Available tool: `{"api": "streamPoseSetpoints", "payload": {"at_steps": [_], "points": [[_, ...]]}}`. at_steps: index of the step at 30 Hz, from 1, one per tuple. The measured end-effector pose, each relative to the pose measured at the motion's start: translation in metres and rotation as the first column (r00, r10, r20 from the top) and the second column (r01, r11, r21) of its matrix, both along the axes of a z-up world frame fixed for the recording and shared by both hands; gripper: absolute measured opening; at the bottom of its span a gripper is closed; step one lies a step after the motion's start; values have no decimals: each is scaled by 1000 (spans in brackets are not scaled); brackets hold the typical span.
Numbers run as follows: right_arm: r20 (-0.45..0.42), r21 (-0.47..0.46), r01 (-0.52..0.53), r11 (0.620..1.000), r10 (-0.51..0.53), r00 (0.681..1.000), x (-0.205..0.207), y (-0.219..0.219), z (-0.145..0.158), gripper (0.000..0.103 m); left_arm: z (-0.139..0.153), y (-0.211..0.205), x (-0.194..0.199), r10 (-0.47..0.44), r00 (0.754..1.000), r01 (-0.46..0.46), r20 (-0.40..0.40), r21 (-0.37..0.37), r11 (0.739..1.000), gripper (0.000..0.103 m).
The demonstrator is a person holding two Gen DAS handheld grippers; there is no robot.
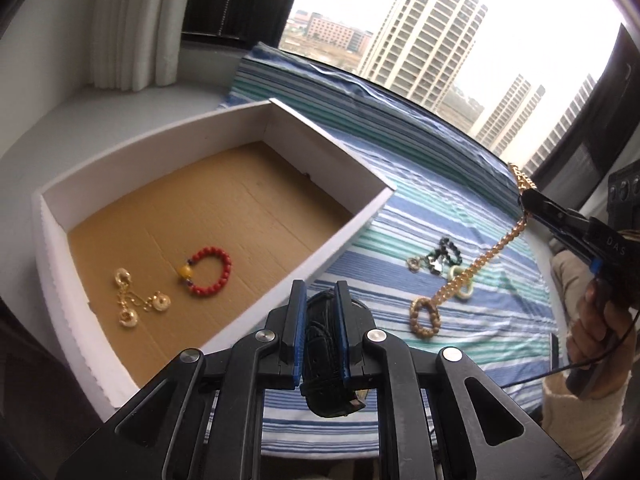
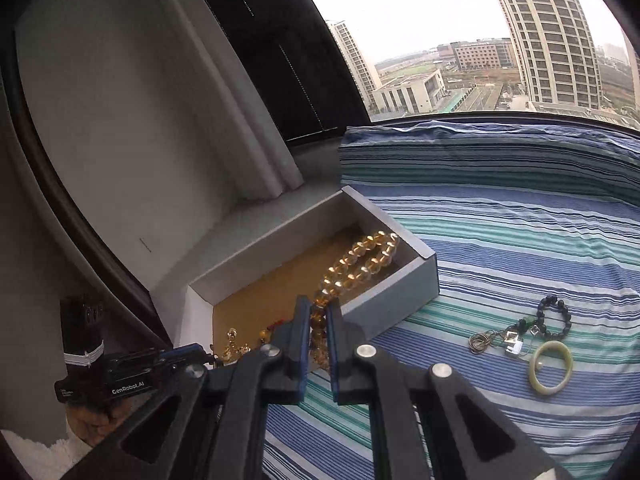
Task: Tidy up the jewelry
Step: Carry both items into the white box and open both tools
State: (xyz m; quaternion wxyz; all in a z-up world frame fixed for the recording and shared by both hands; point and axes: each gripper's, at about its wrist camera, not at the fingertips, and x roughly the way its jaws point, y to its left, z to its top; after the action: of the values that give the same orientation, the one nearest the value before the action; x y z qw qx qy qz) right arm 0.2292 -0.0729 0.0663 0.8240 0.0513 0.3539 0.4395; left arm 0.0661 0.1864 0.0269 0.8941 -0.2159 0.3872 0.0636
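Note:
My left gripper (image 1: 320, 292) is shut on a black leather watch strap (image 1: 322, 344), held above the striped cloth beside the white box (image 1: 352, 226). The box holds a red bead bracelet (image 1: 208, 270) and gold earrings (image 1: 138, 304). My right gripper (image 2: 319, 312) is shut on an amber bead strand (image 2: 360, 264), lifted in front of the box (image 2: 392, 300); the strand hangs down in the left wrist view (image 1: 472, 272). A dark bead bracelet (image 2: 554, 318), a jade bangle (image 2: 551, 368) and a small ring-and-pendant cluster (image 2: 496, 340) lie on the cloth.
Blue, green and white striped cloth (image 2: 520, 240) covers the sill by a large window. A white foam block (image 1: 132, 24) stands behind the box. The other gripper shows at far left in the right wrist view (image 2: 132, 368).

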Motion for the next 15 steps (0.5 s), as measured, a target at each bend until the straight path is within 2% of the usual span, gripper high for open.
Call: {"api": "streamPoseSetpoints", "payload": {"at_steps": [4,5,11,15], "points": [[19,19,-70,997,69,997,9,48,10,8,-7,39,3,100,995,-100,-11,15,995,11],[22,23,-84,996,84,996,12,59,12,8,-10,48,4,121,993,-121,-16,15,993,0],[43,31,-164,986,162,986,26,125,11,8,-40,97,26,184,981,-184,-55,2,983,0],[5,1,-162,987,162,987,42,157,-6,8,-57,115,32,204,975,-206,-85,-25,978,0]]}}
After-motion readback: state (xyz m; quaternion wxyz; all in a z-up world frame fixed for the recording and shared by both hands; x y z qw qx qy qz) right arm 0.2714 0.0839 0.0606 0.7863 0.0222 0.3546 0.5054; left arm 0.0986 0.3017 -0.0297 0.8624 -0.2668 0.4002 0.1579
